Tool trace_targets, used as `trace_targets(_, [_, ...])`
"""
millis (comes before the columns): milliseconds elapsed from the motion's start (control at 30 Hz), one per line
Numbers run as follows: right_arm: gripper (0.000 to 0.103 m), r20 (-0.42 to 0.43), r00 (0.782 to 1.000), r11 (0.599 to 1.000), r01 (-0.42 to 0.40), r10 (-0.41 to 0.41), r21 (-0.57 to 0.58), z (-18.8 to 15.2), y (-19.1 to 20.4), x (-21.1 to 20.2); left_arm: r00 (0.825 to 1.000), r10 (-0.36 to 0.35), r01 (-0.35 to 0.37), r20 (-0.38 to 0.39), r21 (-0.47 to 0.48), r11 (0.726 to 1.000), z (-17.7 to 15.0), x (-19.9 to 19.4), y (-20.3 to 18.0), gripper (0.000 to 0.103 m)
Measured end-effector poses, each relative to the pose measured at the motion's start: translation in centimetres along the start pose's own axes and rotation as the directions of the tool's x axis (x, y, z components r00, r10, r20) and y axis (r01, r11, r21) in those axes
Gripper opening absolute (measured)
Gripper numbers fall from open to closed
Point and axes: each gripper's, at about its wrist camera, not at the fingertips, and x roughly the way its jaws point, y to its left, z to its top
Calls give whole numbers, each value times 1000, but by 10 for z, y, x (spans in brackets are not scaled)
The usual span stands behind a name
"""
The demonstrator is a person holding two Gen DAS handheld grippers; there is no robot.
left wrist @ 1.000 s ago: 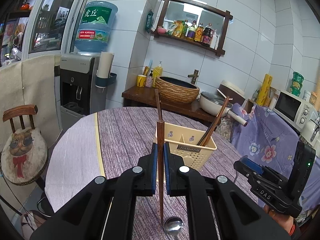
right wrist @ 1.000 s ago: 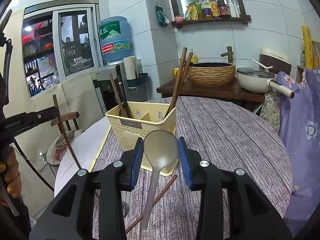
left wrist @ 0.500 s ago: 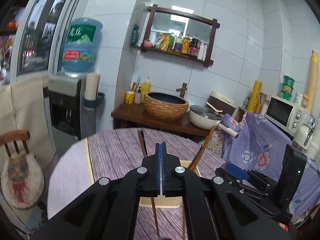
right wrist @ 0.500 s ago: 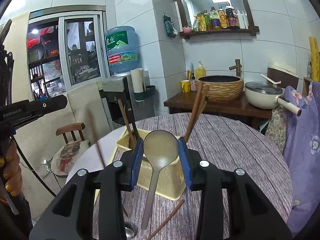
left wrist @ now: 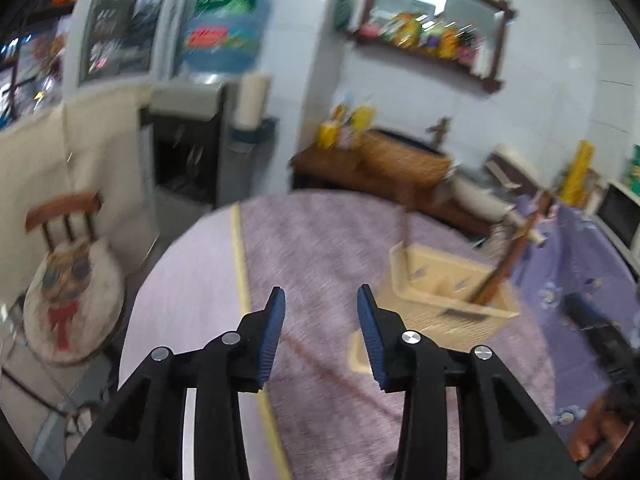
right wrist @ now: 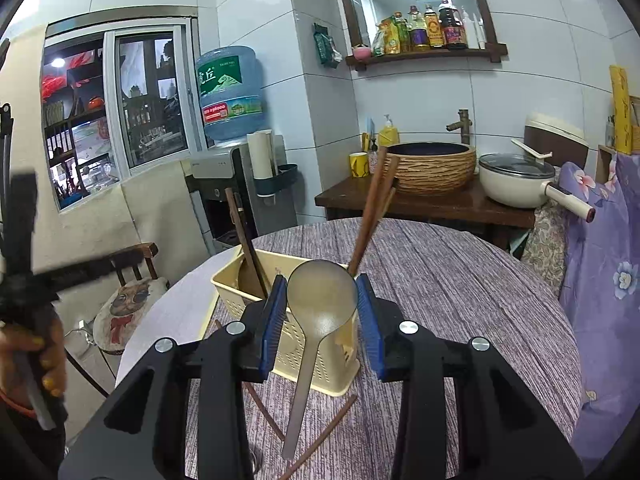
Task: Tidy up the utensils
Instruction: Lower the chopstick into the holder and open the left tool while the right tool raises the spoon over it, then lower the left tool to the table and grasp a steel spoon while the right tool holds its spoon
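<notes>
A cream plastic utensil basket [right wrist: 316, 354] stands on the round purple table; it also shows blurred in the left wrist view [left wrist: 448, 300]. Brown chopsticks [right wrist: 370, 216] lean in its right compartment and more chopsticks [right wrist: 246, 244] in its left. My right gripper [right wrist: 322, 312] is shut on a grey spoon [right wrist: 320, 304], bowl up, held just in front of the basket. Loose chopsticks [right wrist: 320, 436] lie on the table below it. My left gripper [left wrist: 320, 320] is open and empty, above the table left of the basket.
A chair with a cat cushion [left wrist: 68, 292] stands left of the table. A water dispenser [right wrist: 228, 152], a wooden counter with a woven basin [right wrist: 432, 168] and a pot [right wrist: 516, 180] stand behind. Purple floral cloth [right wrist: 600, 264] lies at the right.
My left gripper has opened, no longer holds the chopstick, and has swung left, away from the basket. My right gripper has risen closer to the basket with the spoon.
</notes>
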Motion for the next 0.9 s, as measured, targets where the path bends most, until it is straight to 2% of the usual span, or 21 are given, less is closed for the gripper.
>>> trace_targets(100, [36,-5,1000,1000,-1,1,5,-7,1,2,992,42,-47,-123,-38,998,-16,41,17,38])
trace_targets(200, [36,-20,1000,1000,-6,7,8,-14,4,5,976,42,-61,-213,-85,995,-25,81,23,38])
trace_targets(300, [36,-26,1000,1000,2,-2,10,-19,4,3,963,67,-96,-263,-99,990,-24,112,22,36])
trace_targets(367, [36,-29,1000,1000,8,-7,14,-22,3,2,953,89,-124,-290,-105,987,-23,129,21,29])
trace_targets(467, [36,-40,999,1000,12,-11,14,-26,1,2,936,89,-146,-340,-146,978,-23,148,24,26])
trace_targets(533, [36,-49,999,1000,14,-13,13,-29,1,4,929,115,-167,-351,-121,978,-25,156,23,25])
trace_targets(700, [36,-64,998,1000,5,-4,17,-34,0,9,927,160,-203,-341,-96,974,-24,159,17,25])
trace_targets(767, [36,-66,998,1000,3,-2,22,-35,0,10,924,176,-217,-341,-87,972,-24,162,16,16])
trace_targets(900, [36,-66,998,1000,8,-6,21,-38,0,11,922,209,-242,-325,-64,968,-26,162,12,15])
